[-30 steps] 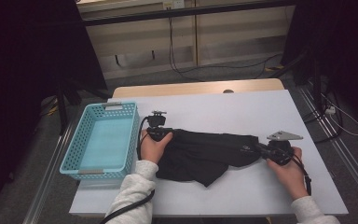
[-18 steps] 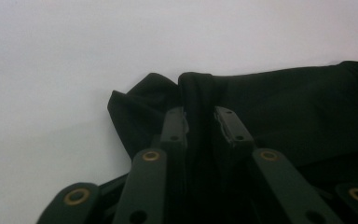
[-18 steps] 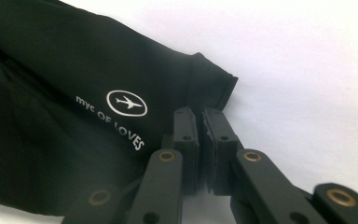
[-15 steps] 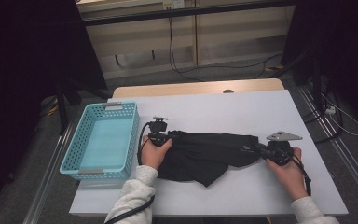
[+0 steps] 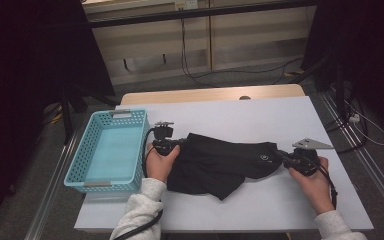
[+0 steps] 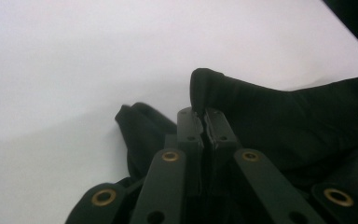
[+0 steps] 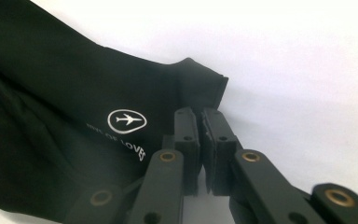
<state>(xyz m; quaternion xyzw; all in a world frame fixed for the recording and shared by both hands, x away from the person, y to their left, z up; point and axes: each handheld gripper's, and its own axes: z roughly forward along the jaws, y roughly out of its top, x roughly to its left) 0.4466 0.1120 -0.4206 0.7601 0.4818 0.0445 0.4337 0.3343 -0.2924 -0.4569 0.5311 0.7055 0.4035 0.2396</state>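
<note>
Both grippers, left gripper (image 5: 176, 148) and right gripper (image 5: 283, 155), pinch opposite ends of the black garment (image 5: 220, 162) at frame centre (basket (image 5: 86, 166) at left), so lifting together likely comes next.

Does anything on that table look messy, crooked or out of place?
Only the black garment: it lies crumpled and slanted on the white table, pinched at opposite ends by the left gripper and right gripper. The blue basket sits square.
</note>
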